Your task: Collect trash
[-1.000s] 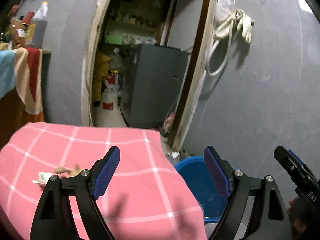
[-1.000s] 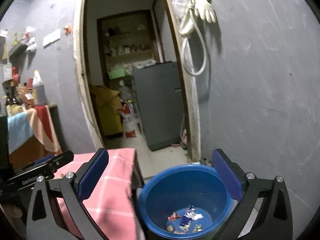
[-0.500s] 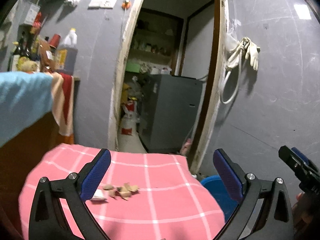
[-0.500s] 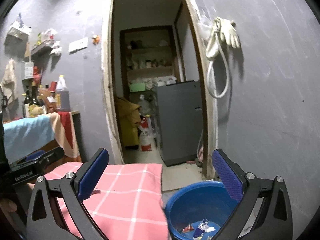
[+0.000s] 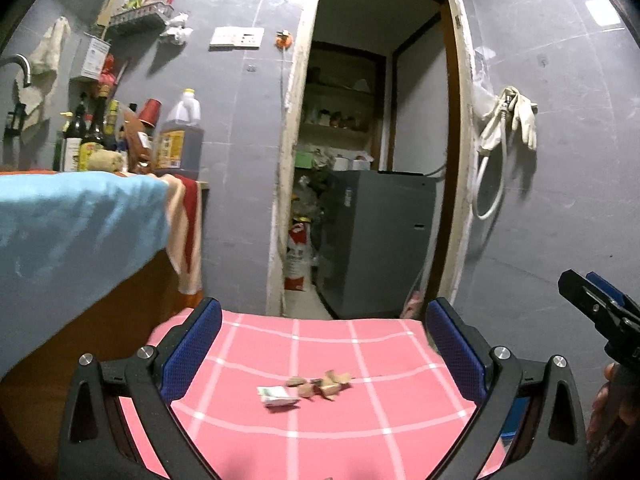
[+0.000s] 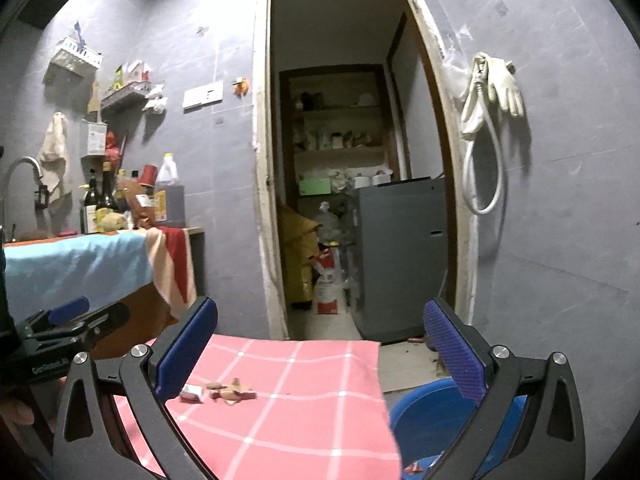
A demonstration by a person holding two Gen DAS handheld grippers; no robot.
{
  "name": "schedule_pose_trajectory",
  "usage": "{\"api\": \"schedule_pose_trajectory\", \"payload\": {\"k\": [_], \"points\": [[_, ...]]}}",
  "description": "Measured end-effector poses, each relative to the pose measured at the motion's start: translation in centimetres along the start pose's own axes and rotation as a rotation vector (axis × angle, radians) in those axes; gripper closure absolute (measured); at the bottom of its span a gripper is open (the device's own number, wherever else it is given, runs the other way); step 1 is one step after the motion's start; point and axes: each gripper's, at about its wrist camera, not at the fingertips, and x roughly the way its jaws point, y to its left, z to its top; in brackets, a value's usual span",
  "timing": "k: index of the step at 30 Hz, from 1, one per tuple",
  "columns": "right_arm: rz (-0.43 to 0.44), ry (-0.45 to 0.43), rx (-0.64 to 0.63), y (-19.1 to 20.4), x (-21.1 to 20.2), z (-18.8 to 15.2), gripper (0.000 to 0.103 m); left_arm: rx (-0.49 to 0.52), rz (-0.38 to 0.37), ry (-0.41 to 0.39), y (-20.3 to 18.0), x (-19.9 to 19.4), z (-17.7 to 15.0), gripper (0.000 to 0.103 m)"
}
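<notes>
A small white wrapper [image 5: 277, 395] and several brown scraps [image 5: 320, 385] lie on the pink checked tablecloth [image 5: 360, 432]. My left gripper [image 5: 324, 346] is open and empty, raised above and behind the scraps. My right gripper [image 6: 320, 344] is open and empty, to the right of the table. In the right wrist view the wrapper [image 6: 192, 393] and scraps [image 6: 232, 391] lie near its left finger. A blue bucket [image 6: 432, 420] stands on the floor right of the table, with some trash at its bottom.
A counter draped with a light blue towel [image 5: 76, 224] and bottles [image 5: 180, 140] stands at the left. An open doorway ahead shows a grey fridge [image 5: 380, 240]. Gloves and a hose [image 5: 508, 120] hang on the grey wall at the right.
Both grippers have risen and tilted up. The table and scraps have come to the middle of the left view; the bucket has dropped to the lower right of the right view.
</notes>
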Motion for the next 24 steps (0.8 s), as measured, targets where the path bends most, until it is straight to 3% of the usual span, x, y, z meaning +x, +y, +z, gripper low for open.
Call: {"api": "schedule_pose_trajectory", "payload": {"k": [7,14,24], "points": [[0.062,-0.001,-0.02,2.4,0.6,-1.0,0.0,0.003,0.032,-0.018,2.6,-0.9,-1.2,0.003],[0.08,0.046,-0.089,4.4,2.8,-2.7,0.0,0.015,0.057,0.093,4.5,1.1,-3.5,0.003],[0.134,0.214,-0.094,5.3,8.0,-5.8,0.0,-0.001,0.063,0.229,6.3,5.1,-5.9,0.003]]}}
